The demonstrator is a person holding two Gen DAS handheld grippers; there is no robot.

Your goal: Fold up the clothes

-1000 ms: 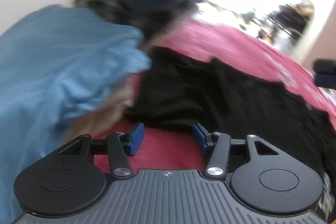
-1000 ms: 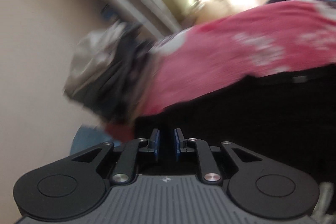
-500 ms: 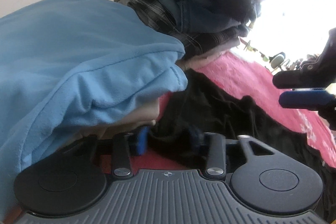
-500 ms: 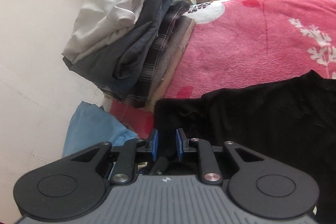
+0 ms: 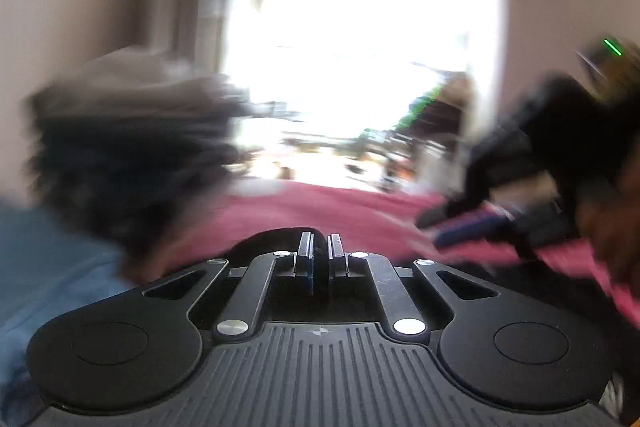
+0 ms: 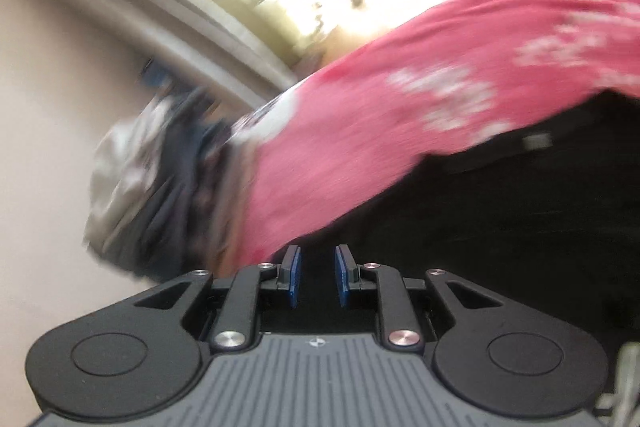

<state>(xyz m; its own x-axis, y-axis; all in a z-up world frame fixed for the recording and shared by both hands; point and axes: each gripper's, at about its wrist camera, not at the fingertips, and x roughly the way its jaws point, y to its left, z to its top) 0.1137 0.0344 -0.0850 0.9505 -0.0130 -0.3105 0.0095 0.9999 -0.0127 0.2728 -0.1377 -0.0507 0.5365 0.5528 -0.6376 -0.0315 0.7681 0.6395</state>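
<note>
The pink bedspread (image 6: 400, 131) is seen in both views; its white flower print is shown only by the right wrist view. The black garment (image 6: 520, 227) lies spread on it. The stacked clothes (image 5: 132, 147) and a blue cloth (image 5: 52, 267) appear blurred. The left tongs (image 5: 320, 259) have just been closing and are pinched on a black fold. The right tongs (image 6: 316, 275) are held narrowly apart over black cloth; a grip cannot be told.

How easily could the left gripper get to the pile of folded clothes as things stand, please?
Probably not freely: the left gripper is shut on the black garment, and the pile of folded clothes sits apart to its left.
</note>
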